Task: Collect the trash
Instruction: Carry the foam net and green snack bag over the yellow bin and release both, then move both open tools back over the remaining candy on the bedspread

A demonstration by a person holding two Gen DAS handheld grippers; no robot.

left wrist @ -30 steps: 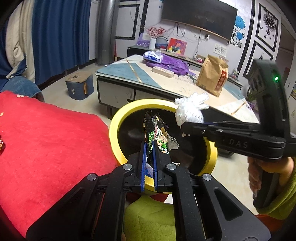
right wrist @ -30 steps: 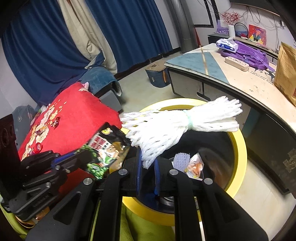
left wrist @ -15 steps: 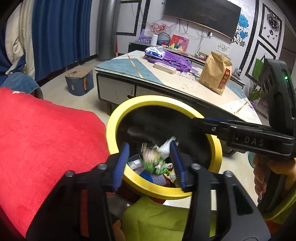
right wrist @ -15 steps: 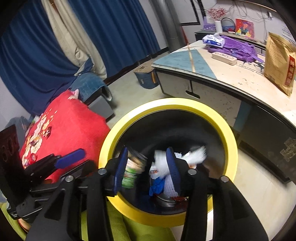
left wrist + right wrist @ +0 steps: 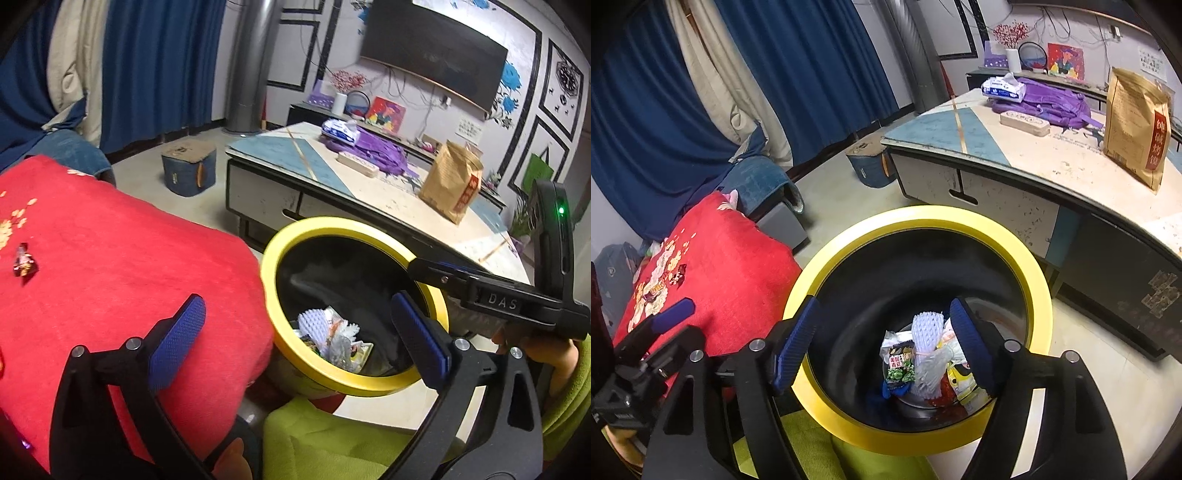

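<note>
The green snack wrapper [image 5: 900, 367] and white foam net sleeve [image 5: 925, 345] lie at the bottom of the yellow-rimmed bin [image 5: 1039, 280], below and between the right gripper [image 5: 886, 349] fingers. That gripper's jaws have just been opening and hold nothing. The left gripper [image 5: 295, 339] has likewise just spread wide and is empty, with the bin ahead of its right finger. The drop step appears complete; the next move likely calls for swinging left to the small candy wrapper [image 5: 24, 261] on the red blanket [image 5: 122, 258]. Beyond the fingers stand a low table [image 5: 1015, 162] bearing a brown paper bag [image 5: 1137, 125], and blue curtains [image 5: 798, 74].
</note>
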